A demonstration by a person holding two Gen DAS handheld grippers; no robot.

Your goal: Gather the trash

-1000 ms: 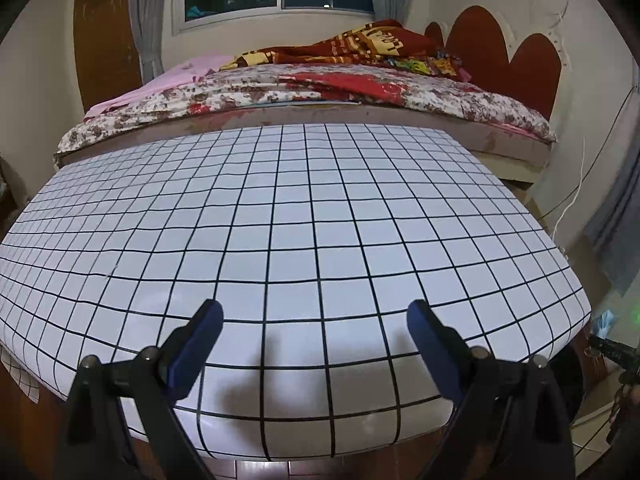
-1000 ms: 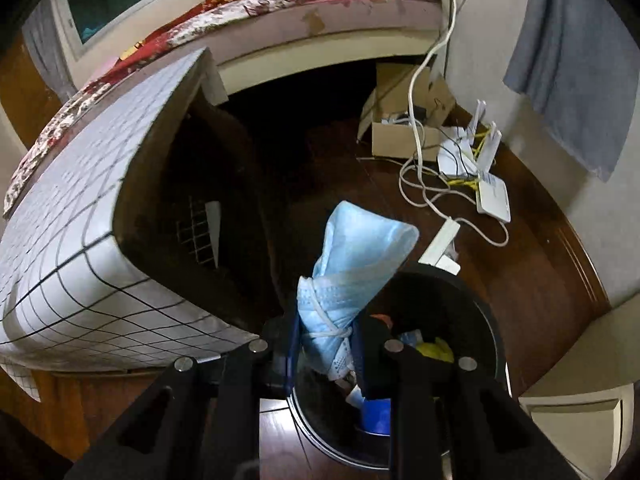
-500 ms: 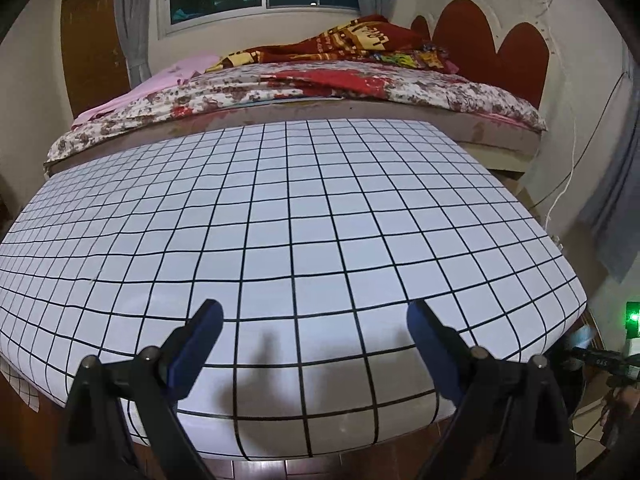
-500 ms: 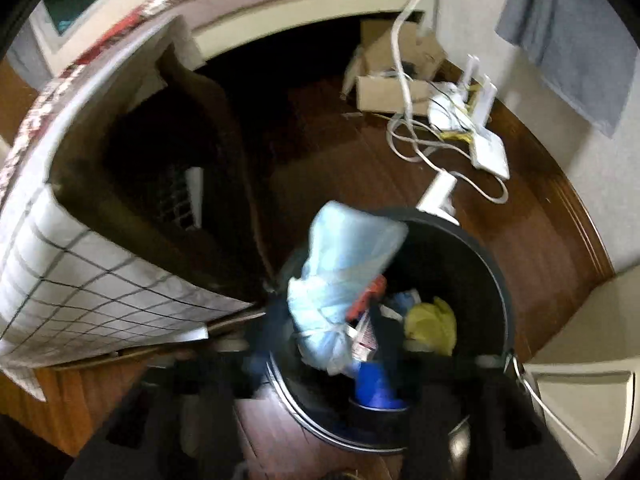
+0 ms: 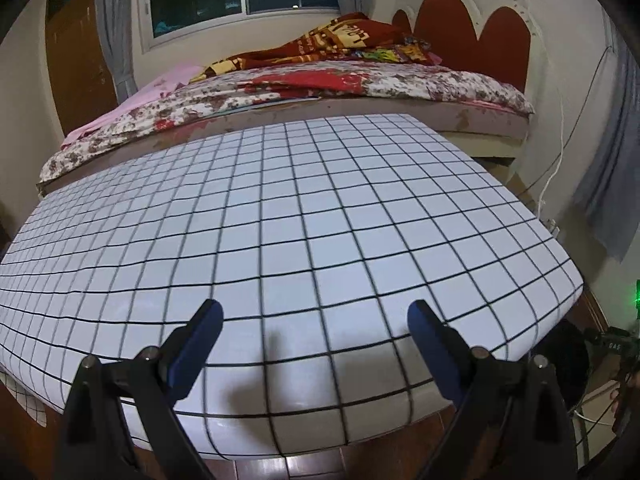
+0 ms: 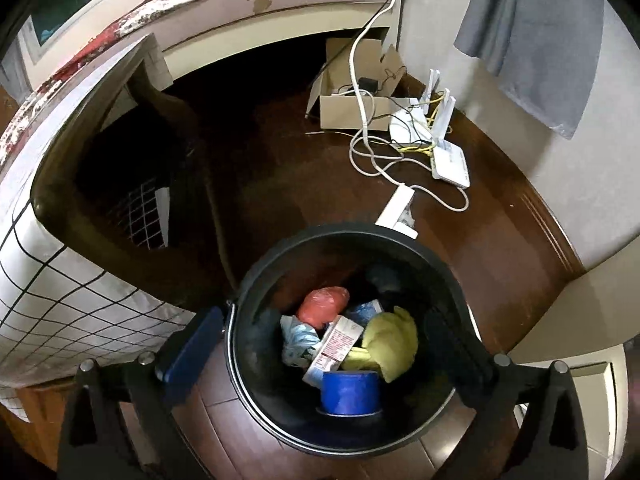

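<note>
My right gripper [image 6: 322, 318] hangs over a black trash bin [image 6: 256, 276] on the wooden floor. Its jaws are opening and stand wide, one finger [image 6: 200, 330] outside the rim, with nothing between them. The crumpled light-blue face mask [image 6: 298, 338] lies inside the bin among a red-orange wad [image 6: 324, 306], a printed carton [image 6: 336, 350], a yellow cloth [image 6: 394, 340] and a blue tape roll [image 6: 350, 392]. My left gripper [image 5: 314, 308] is open and empty above the near edge of the grid-patterned table [image 5: 300, 220], which carries nothing.
The table's corner [image 6: 60, 292] sits just left of the bin. Behind the bin lie a power strip [image 6: 396, 210], white routers [image 6: 444, 148], loose cables [image 6: 368, 152] and a cardboard box [image 6: 352, 108]. A bed [image 5: 320, 88] stands beyond the table. A grey cloth [image 6: 532, 32] hangs on the wall.
The right gripper went from shut on the blue mask to wide apart, and the mask dropped into the bin. The right view shifted over the bin. The left view drifted slightly sideways.
</note>
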